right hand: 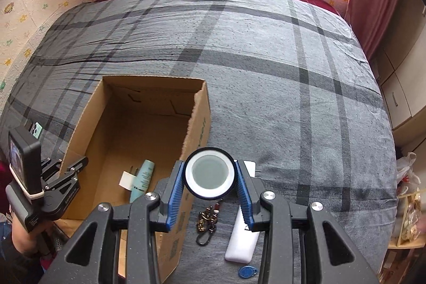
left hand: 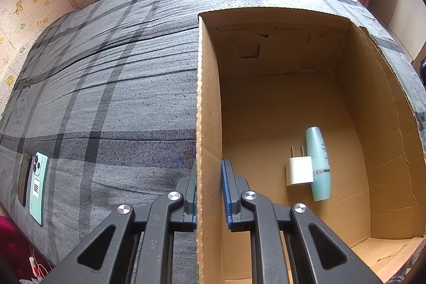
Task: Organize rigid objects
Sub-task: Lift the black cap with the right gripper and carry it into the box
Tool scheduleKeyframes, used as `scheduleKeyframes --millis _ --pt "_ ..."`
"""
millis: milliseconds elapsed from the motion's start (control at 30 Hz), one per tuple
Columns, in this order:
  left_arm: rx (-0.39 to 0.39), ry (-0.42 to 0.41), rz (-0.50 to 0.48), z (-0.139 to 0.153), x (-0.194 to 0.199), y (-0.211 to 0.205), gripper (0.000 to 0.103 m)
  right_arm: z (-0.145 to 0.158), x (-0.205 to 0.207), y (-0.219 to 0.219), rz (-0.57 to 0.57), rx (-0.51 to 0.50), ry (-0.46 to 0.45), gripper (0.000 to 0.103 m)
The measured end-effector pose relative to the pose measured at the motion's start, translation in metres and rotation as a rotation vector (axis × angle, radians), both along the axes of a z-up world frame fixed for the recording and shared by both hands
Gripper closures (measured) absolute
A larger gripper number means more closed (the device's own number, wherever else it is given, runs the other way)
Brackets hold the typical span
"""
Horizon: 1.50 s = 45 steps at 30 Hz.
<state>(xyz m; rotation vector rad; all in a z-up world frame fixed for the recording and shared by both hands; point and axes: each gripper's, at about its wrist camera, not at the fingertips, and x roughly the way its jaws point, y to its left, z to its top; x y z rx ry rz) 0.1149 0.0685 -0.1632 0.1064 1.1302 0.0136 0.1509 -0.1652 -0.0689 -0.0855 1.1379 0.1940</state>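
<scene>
An open cardboard box (left hand: 209, 97) lies on the plaid bed. My left gripper (left hand: 209, 169) is shut on its left wall, one blue pad on each side. On the box floor a white plug charger (left hand: 298, 171) lies against a teal bottle (left hand: 319, 164). In the right wrist view my right gripper (right hand: 210, 177) is shut on a round black-rimmed container (right hand: 209, 172) with a white ring, held above the box's right wall (right hand: 197, 124). The same charger (right hand: 127, 178) and bottle (right hand: 143, 178) show inside, and the left gripper (right hand: 77, 164) shows at the far wall.
Below the right gripper, a key bunch with a carabiner (right hand: 206, 222), a white bar-shaped item (right hand: 242, 238) and a blue tag (right hand: 247, 272) lie on the grey plaid sheet (right hand: 293, 71). A mint phone (left hand: 38, 185) and a dark phone (left hand: 24, 177) lie left of the box.
</scene>
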Motion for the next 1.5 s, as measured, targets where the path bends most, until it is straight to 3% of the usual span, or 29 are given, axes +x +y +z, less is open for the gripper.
scheduleKeyframes --millis 267,733,1133,1500 --pt "0.000 0.000 0.000 0.000 0.000 0.000 0.088 -0.002 -0.009 0.050 0.097 0.016 0.009 0.063" --pt "0.000 0.000 0.000 0.000 0.000 0.000 0.088 -0.046 -0.014 0.103 0.161 0.033 0.095 0.063" --pt "0.007 -0.001 -0.001 0.000 0.000 -0.001 0.088 -0.103 -0.011 0.120 0.148 0.008 0.210 0.063" --pt "0.012 0.000 -0.001 0.001 0.000 -0.001 0.088 -0.121 -0.004 0.122 0.140 -0.007 0.242 0.063"
